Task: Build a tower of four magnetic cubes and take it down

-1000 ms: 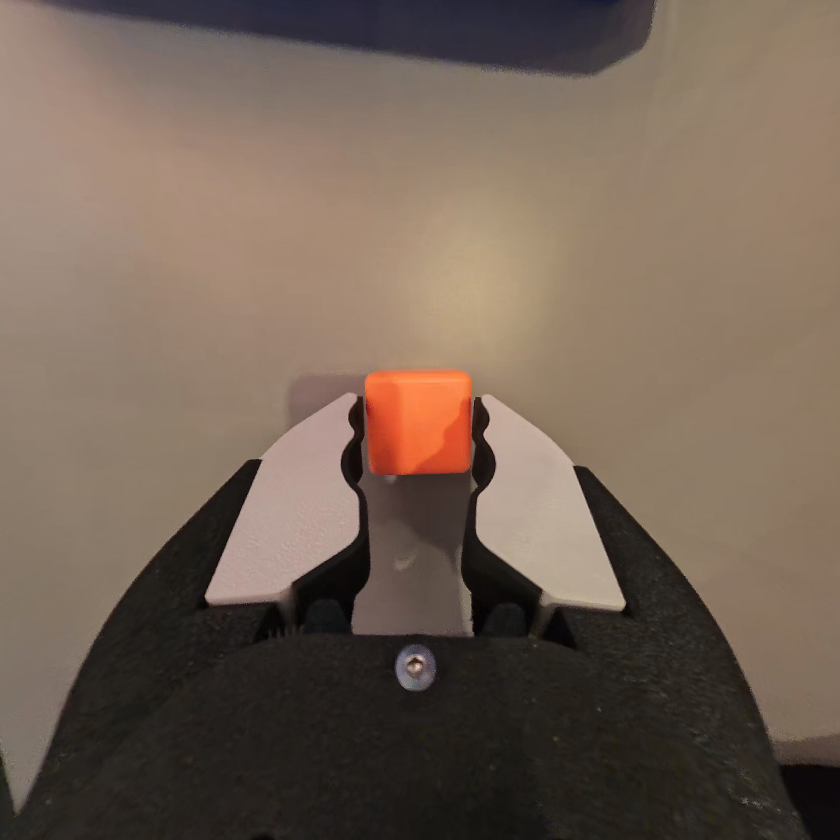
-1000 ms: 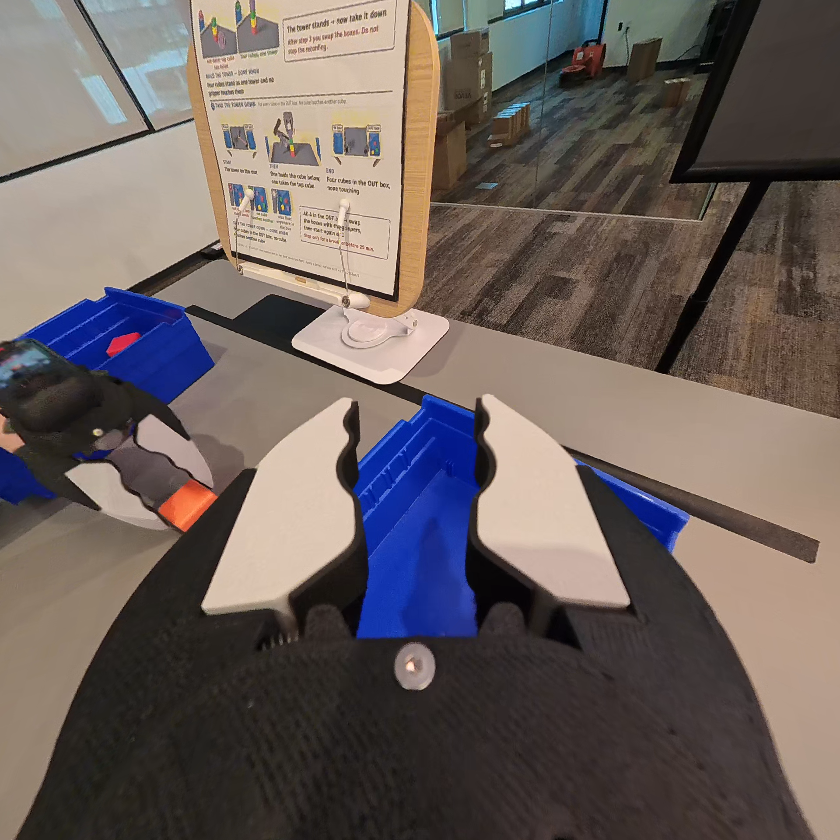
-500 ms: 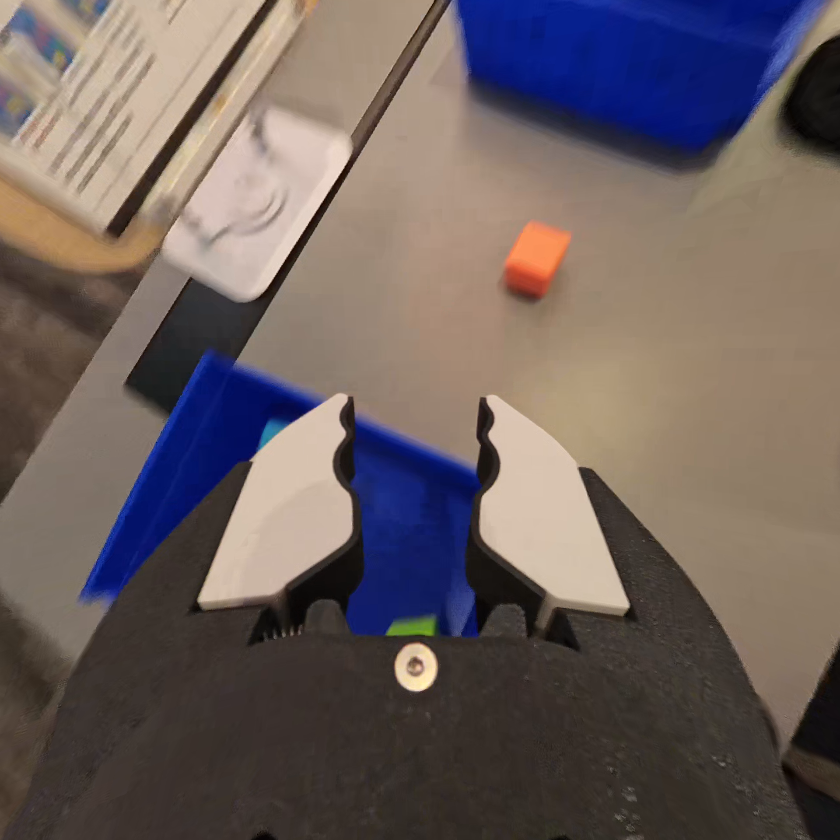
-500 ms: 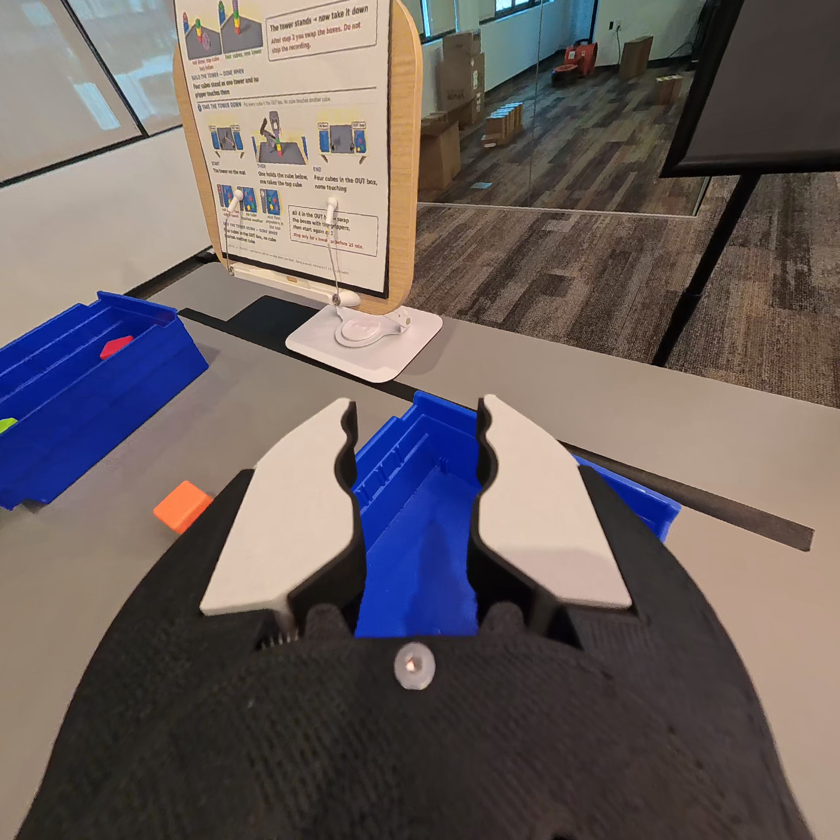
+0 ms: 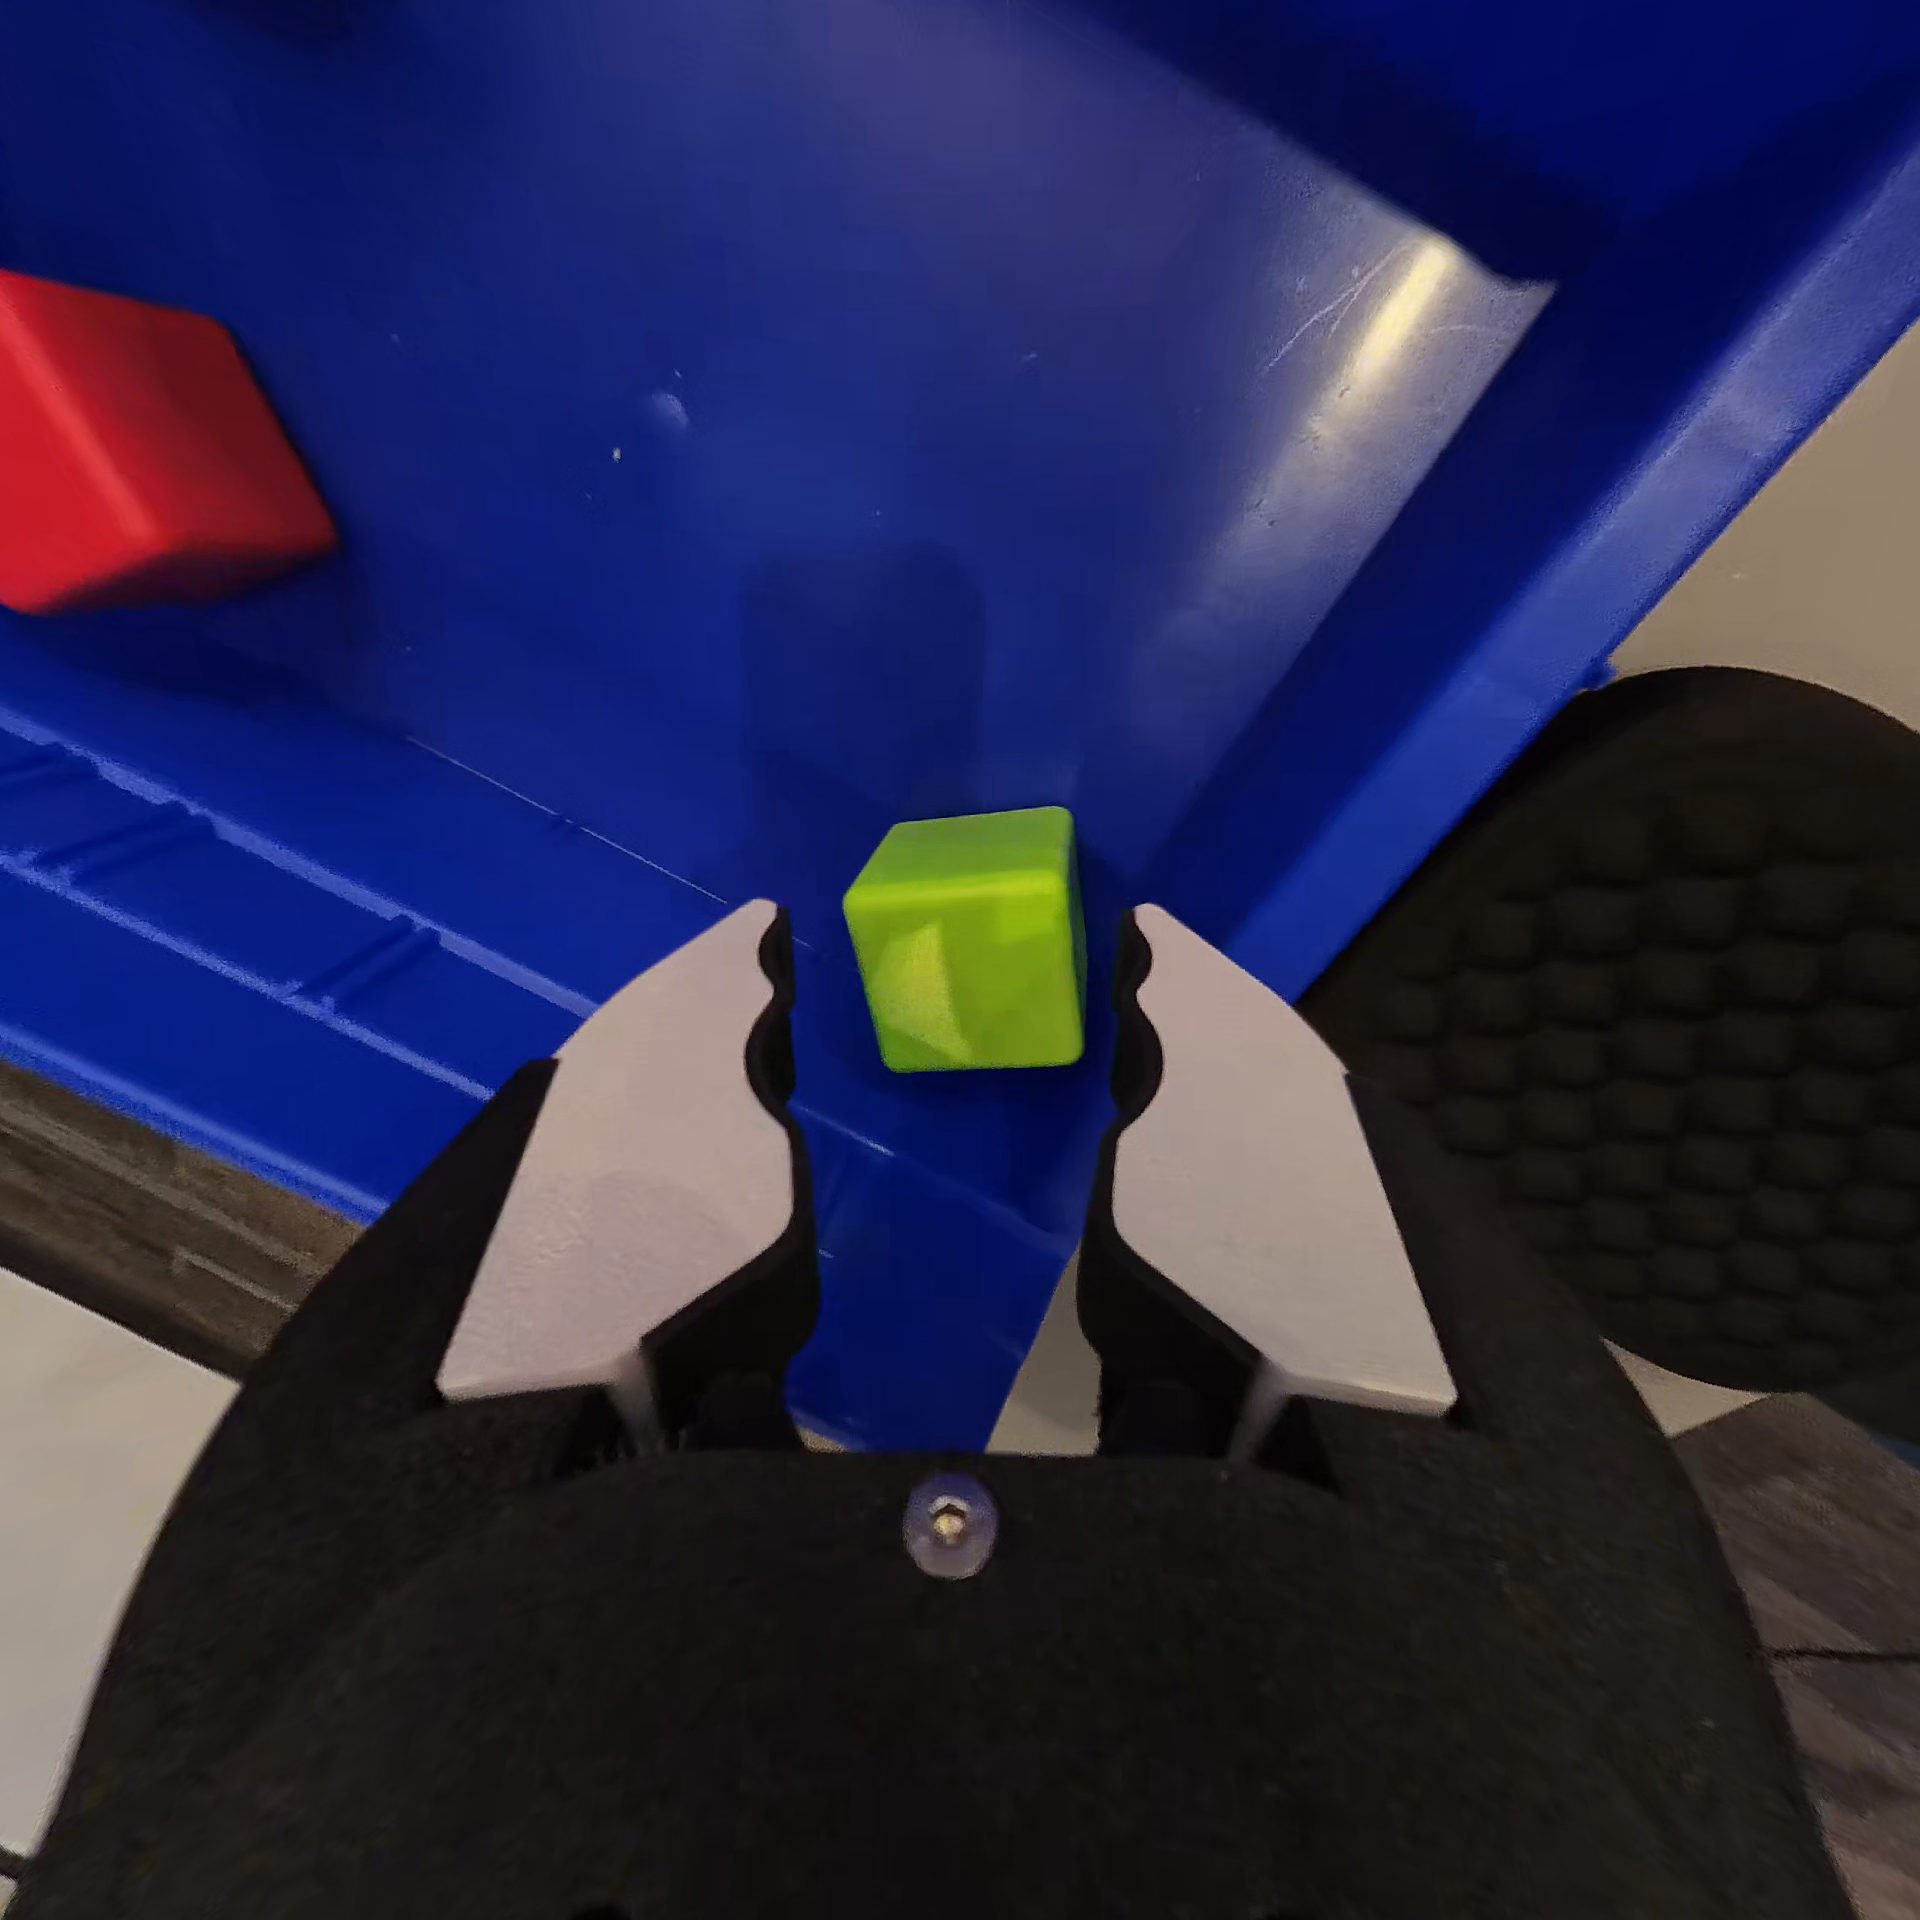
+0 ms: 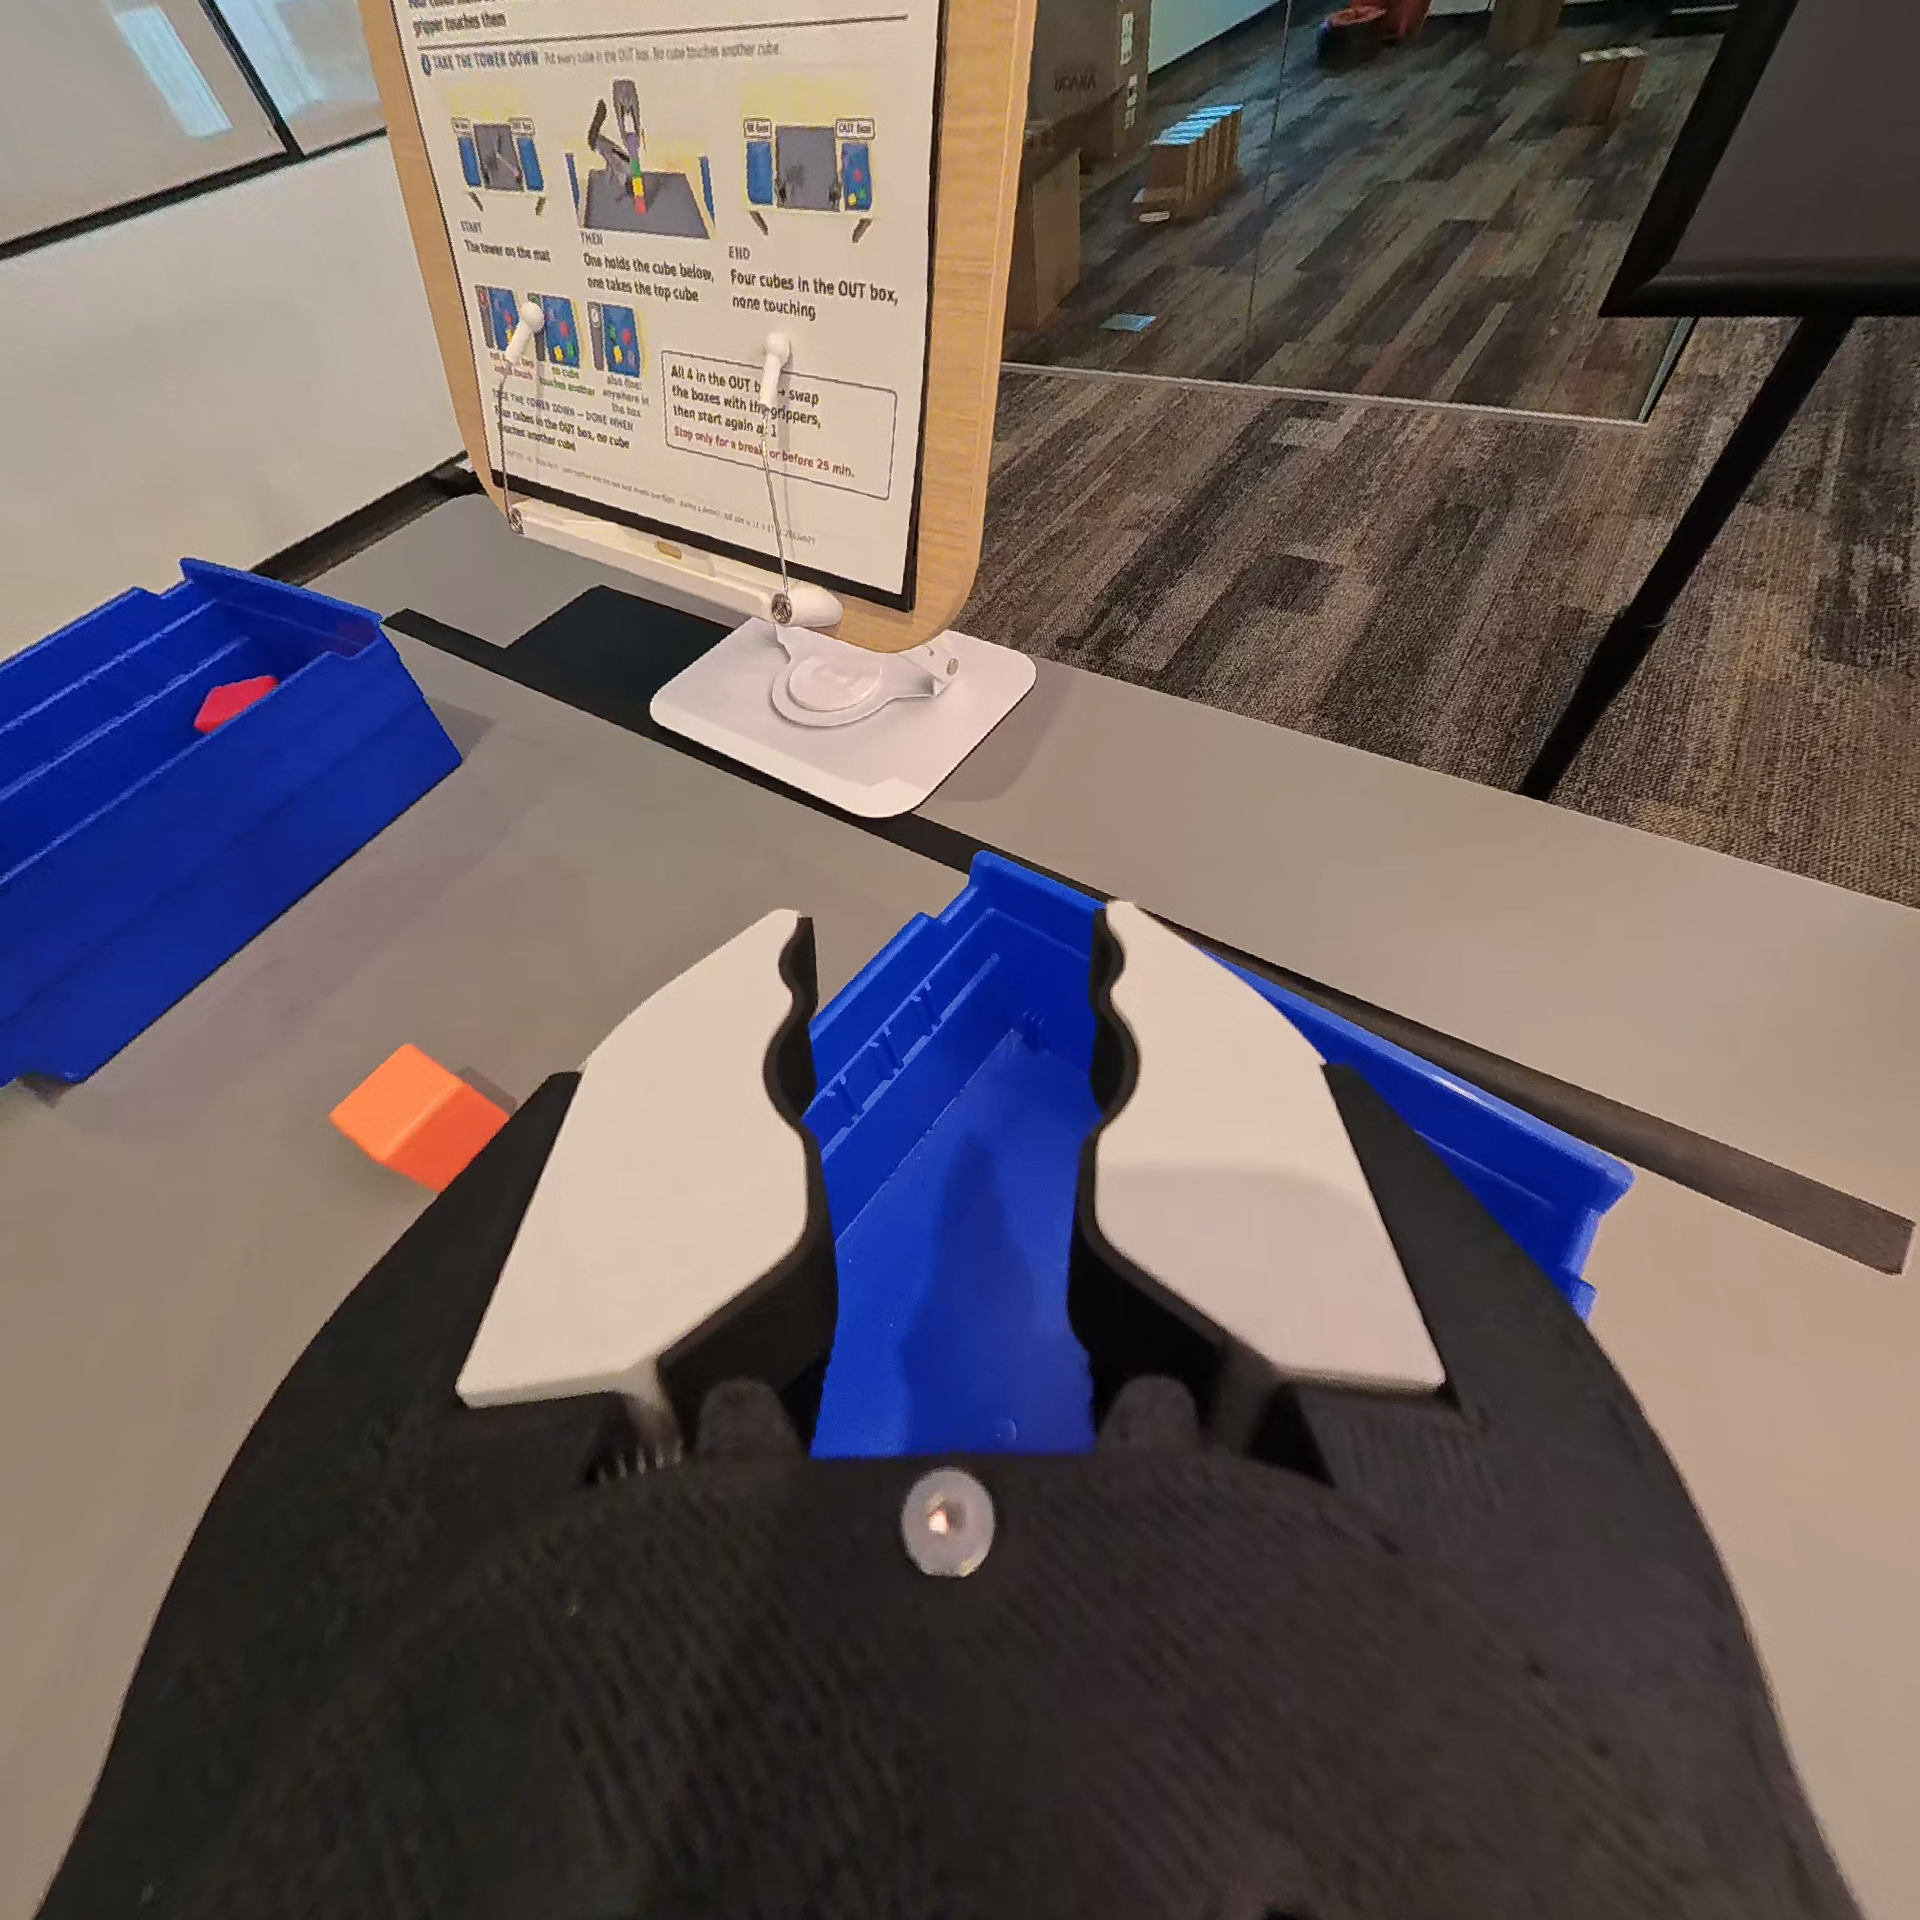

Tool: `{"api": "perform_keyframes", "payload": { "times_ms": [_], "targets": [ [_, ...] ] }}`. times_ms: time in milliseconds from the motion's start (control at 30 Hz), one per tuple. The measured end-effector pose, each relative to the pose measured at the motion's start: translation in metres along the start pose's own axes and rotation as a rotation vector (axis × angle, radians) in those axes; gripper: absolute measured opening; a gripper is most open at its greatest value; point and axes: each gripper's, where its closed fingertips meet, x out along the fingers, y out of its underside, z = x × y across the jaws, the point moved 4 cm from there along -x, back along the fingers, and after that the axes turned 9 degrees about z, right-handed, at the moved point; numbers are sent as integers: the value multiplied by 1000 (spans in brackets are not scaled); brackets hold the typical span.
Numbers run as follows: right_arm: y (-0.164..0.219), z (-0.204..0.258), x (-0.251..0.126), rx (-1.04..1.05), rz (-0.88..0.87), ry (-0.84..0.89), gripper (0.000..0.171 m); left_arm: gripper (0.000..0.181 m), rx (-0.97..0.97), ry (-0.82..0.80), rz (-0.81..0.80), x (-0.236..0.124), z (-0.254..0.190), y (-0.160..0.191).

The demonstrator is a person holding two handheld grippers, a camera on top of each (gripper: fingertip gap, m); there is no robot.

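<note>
Big grey worktop (image 6: 1351, 914), with two blue bins on it. Left blue bin (image 5: 1039, 312) far to the left in the right wrist view, holding a red cube (image 5: 135, 447) near its far end and a green cube (image 5: 966, 940) near a corner. Right blue bin (image 6: 935, 1247) just ahead of the right gripper (image 6: 951, 997), nothing seen inside. Tall picture board (image 6: 686, 260) on a white stand (image 6: 842, 717) at the back edge of the worktop.

Left gripper (image 5: 951, 987) low over the left blue bin, fingers (image 5: 665, 1122) spread apart, one on each side of the green cube, small gaps showing, not squeezing. Right gripper fingers (image 6: 665, 1164) spread apart too, holding nothing.

Orange cube (image 6: 416, 1117) alone on the worktop between the two bins, near the right gripper, touching no other cube.
</note>
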Motion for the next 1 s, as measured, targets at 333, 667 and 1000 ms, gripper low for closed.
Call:
{"api": "perform_keyframes", "payload": {
  "times_ms": [333,667,1000],
  "targets": [
    [5,-6,-2,25,6,-11,52,50,20,-14,105,23,0,1],
    [7,-9,-1,35,12,-24,52,48,41,-132,86,-2,5,-7],
    [13,-12,2,48,35,-37,52,47,50,-235,-45,-70,11,-36]
  ]
}}
